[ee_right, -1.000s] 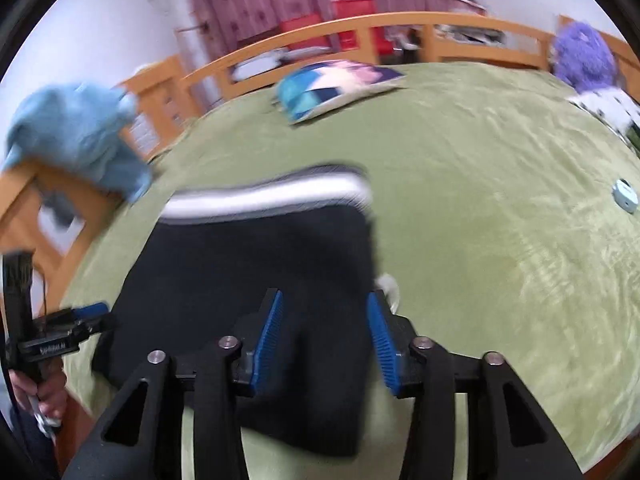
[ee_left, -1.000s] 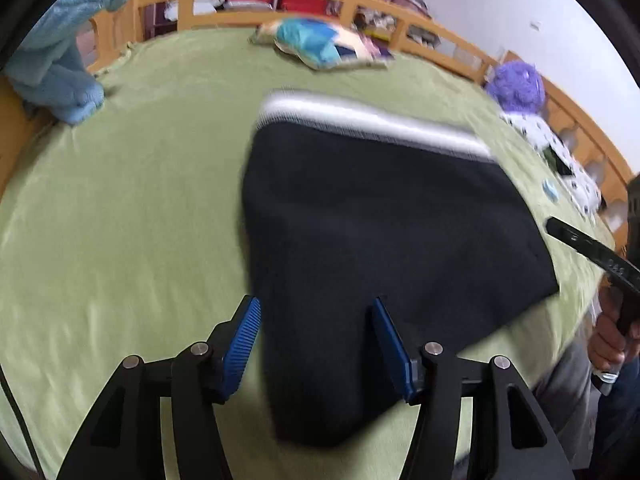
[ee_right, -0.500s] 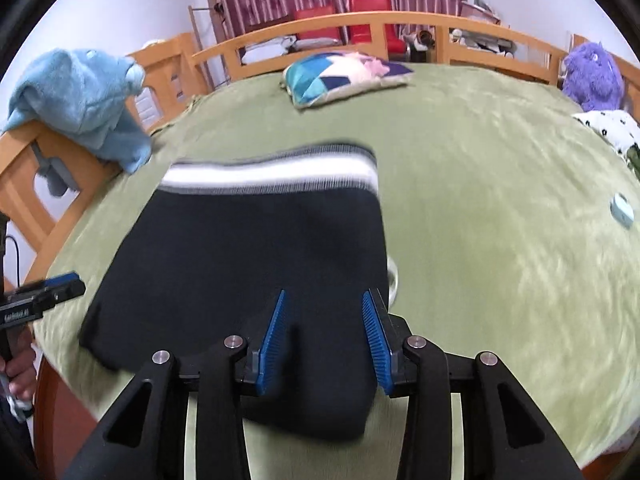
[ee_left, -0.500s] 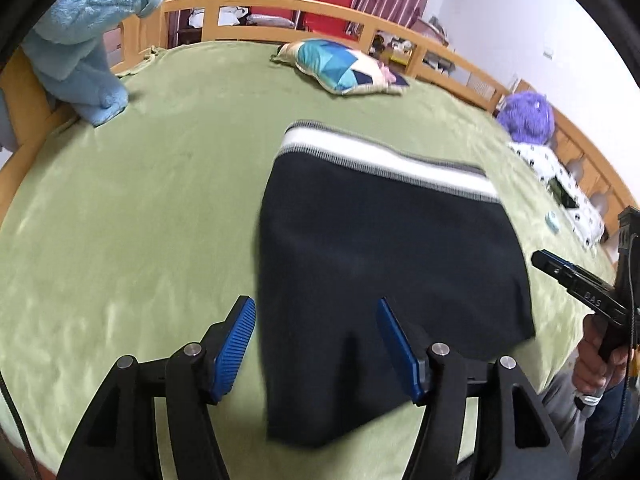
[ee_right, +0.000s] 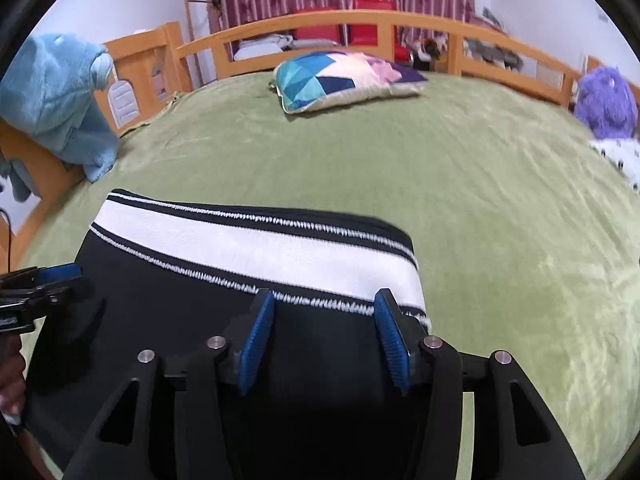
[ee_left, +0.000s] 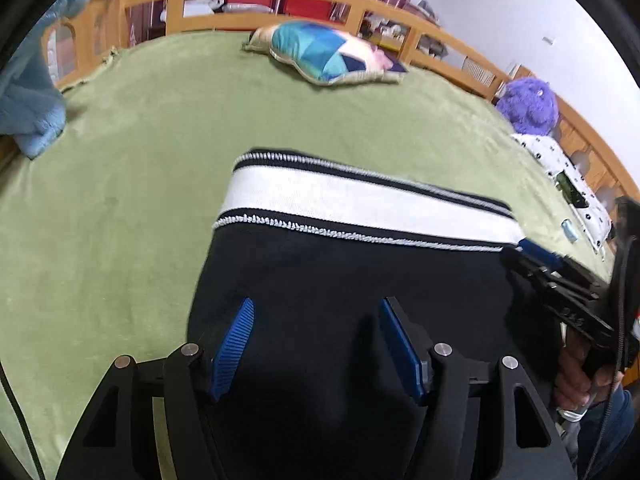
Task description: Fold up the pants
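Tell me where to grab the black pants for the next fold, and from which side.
Take the pants at the two ends of the white waistband, probably from the near side. They lie flat on the green blanket, and that band is the firmest straight edge. Left gripper and right gripper are open over the black cloth.

The black pants' (ee_left: 340,280) lower part was hidden behind the left gripper (ee_left: 316,344) body. The blue plush toy (ee_left: 24,92) was cut by the picture's edge.
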Demonstrator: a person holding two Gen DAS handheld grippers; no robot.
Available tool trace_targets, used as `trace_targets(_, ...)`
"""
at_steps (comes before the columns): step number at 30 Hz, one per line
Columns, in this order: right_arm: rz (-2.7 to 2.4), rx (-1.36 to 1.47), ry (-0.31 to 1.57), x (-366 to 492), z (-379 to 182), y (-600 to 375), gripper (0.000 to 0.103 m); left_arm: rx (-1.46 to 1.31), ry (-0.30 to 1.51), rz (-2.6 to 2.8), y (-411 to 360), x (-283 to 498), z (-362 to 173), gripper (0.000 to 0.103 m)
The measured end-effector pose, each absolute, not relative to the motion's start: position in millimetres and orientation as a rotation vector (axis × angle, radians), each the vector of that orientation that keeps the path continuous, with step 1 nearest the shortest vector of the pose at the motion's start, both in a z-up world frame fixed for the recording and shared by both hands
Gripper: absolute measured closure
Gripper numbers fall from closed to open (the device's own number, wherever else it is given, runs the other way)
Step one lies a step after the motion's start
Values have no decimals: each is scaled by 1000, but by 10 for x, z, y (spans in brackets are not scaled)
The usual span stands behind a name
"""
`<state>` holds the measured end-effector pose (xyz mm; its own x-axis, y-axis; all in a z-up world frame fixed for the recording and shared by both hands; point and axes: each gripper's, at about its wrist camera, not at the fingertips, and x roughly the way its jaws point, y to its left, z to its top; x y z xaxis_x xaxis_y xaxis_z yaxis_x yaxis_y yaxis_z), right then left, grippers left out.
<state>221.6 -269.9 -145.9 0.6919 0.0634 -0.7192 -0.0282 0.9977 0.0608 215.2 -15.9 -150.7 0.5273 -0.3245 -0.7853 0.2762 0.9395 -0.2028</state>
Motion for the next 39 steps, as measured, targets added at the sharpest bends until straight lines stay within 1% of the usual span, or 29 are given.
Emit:
trace_targets(3,65,78,815,2241,-1464,-2771,51,-15,925,-352,-217,2076,-1523,35)
trace_targets(7,29,118,851,2131,-1438,-2802,52,-7,956,-328,-204,1889,-1541,35)
trace_targets(15,-15,116,899,1328,-1422,-2750,52,23,989,-280,-124,1060,-1530,35)
trace_targets(18,-5,99,937,1000,-1379,-2711,52,49,977,-271,-150,709,-1391,34)
trace_targets(20,13,122,957,755,-1277,-2716,52,13,989,-306,-135,512,-1249,34)
trace_targets(23,9,149,897,442,-977,-2736,52,-40,959,-321,-66,253,-958,34)
trace_targets(25,-16,140,819,218,-672,-2735,51,-27,902,-284,-25,102,-707,32)
trace_targets(27,-36,133,769,35,-415,-2726,44,-24,843,-245,10,-34,-483,25)
trace_targets(28,-45,121,750,-51,-296,-2713,42,-22,811,-230,19,-111,-367,23)
trace_targets(30,-65,99,720,-209,-117,-2691,42,-8,766,-211,-5,-259,-178,16)
trace_targets(33,-87,102,708,-406,76,-2691,42,9,726,-184,-75,-408,1,10)
trace_targets(35,-100,120,700,-501,148,-2708,41,20,699,-173,-153,-545,118,10)
trace_targets(36,-111,123,696,-549,178,-2709,39,29,689,-173,-198,-607,162,9)
trace_targets(38,-140,98,690,-682,216,-2684,17,46,670,-172,-272,-717,226,8)
trace_targets(39,-148,83,680,-727,232,-2675,15,53,657,-174,-301,-783,254,8)
